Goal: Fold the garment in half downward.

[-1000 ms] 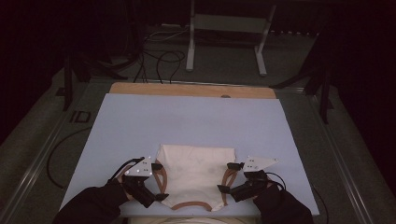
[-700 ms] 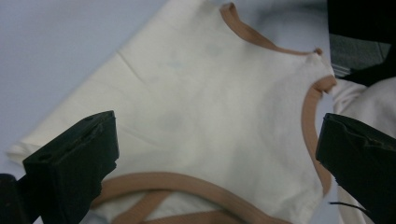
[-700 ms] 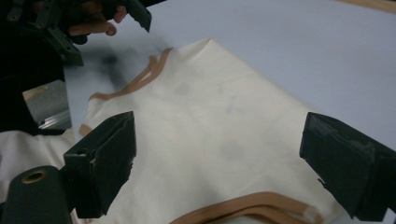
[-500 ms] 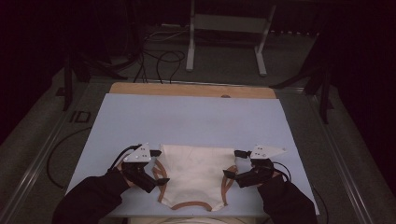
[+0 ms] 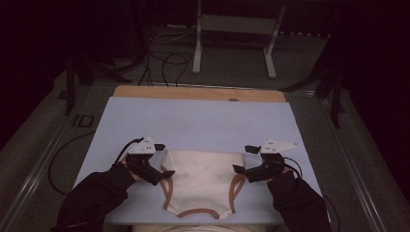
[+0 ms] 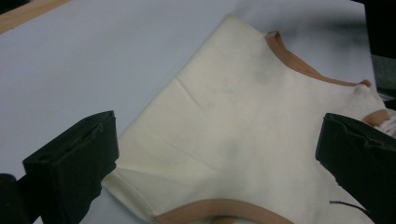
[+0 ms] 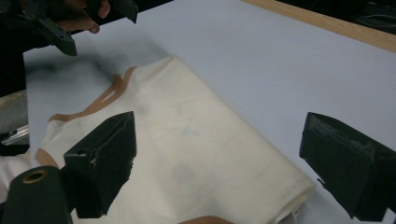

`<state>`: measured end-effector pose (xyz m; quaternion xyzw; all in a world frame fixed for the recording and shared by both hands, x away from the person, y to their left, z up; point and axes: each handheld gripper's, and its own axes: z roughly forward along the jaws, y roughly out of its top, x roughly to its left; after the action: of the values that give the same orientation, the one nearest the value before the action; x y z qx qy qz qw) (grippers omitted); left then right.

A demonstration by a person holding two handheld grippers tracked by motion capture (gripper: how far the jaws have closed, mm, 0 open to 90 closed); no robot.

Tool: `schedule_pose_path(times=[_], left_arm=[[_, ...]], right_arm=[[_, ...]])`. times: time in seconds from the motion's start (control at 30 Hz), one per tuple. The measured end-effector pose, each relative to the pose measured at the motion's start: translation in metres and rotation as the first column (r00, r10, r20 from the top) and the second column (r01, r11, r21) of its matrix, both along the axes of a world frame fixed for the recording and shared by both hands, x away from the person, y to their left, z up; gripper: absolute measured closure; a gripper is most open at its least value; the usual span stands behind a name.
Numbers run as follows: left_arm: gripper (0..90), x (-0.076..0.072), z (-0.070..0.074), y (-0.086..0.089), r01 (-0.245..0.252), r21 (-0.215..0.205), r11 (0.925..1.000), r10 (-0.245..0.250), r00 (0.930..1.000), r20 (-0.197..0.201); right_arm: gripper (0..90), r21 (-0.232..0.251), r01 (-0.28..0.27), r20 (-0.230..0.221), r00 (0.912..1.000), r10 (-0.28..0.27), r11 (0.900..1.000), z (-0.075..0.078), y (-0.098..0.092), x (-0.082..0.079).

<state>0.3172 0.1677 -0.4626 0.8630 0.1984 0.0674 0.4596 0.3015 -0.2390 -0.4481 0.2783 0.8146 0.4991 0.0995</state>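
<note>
a: where's the folded cream cotton garment with tan-brown trim [image 5: 200,181]?
b: flat at the near edge of the pale blue counter [image 5: 203,121], between the tongs.
a: and those?
b: left tongs [image 5: 162,174] and right tongs [image 5: 240,169] gape wide, empty, at its sides.

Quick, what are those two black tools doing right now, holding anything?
Left tool: open, holding nothing, its jaws spread over the cream garment.
Right tool: open, holding nothing, above the same garment.
</note>
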Motion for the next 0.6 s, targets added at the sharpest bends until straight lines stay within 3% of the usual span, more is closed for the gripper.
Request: schedule_pose_path(times=[0.3,0.6], left_arm=[[0.0,0.018,-0.005,0.0,-0.03,0.009,0.9995,0.03,0.9994,-0.016],[0.1,0.035,-0.012,0.001,-0.071,0.022,0.9973,0.071,0.9973,-0.02]], right_arm=[[11.2,-0.018,0.015,-0.006,0.9999,-0.015,1.0,-0.002,0.0,0.018],[11.1,-0.041,0.025,-0.047,0.9985,-0.027,0.999,-0.013,-0.001,0.035]])
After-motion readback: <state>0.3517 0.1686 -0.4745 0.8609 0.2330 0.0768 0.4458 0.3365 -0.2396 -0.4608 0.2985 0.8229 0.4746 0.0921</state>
